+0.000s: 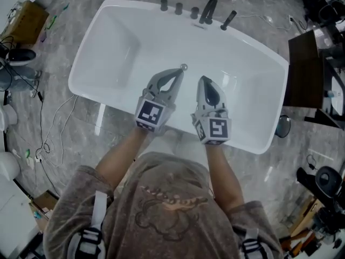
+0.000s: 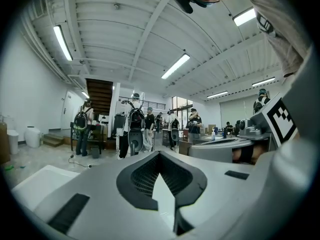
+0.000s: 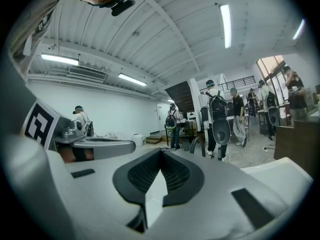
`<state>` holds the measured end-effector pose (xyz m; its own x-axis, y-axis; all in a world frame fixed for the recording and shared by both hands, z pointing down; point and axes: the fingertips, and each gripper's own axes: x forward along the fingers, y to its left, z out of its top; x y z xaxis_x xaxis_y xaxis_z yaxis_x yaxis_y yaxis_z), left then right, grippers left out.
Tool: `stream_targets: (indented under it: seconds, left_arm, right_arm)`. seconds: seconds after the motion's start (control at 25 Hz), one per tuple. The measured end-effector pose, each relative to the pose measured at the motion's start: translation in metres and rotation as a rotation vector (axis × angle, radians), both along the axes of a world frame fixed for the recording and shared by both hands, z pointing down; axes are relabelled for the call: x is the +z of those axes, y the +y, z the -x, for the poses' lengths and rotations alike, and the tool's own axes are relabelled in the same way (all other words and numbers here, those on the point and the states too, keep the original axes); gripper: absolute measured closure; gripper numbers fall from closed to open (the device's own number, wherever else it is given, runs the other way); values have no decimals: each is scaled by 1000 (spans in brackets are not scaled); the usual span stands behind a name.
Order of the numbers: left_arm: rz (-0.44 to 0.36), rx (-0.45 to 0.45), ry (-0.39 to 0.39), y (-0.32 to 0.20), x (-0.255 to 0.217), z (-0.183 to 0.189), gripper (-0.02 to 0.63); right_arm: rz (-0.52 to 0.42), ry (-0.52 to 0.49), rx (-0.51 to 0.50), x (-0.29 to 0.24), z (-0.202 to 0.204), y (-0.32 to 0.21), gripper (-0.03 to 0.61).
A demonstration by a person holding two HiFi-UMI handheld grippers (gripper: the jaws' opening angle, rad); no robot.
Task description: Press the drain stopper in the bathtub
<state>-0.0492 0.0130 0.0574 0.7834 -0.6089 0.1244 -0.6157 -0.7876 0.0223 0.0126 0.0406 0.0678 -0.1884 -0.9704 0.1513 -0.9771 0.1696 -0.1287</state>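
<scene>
Hovering over the bathtub (image 1: 118, 42), my left tongs (image 1: 180, 72) and right tongs (image 1: 203, 80) are both pressed together, empty. The drain stopper (image 1: 184, 67) sits on the tub floor right at my left tips, on the faucet (image 1: 208, 9) side.

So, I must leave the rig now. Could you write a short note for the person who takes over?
Left gripper: shut, empty, held over the bathtub. In the head view its tip is just beside the drain stopper.
Right gripper: shut, empty, next to the left one, also over the tub.
Both gripper views look out across the room, not down at the stopper.
Done: grippers brought over the tub; no contact with the stopper shows.
Left: lower one closed gripper onto the stopper and press.
</scene>
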Motion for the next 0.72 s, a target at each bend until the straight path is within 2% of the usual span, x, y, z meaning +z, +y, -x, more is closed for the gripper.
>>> stream_targets:
  seconds: [0.12,0.72]
  left_arm:
    - [-23,14,-1,-17,13,-6,604]
    - [24,22,-14,-82,75,-26,603]
  right_arm:
    - [0,-14,15,10,-6,-15,572]
    - [28,-19,3,79,-24,-82,572]
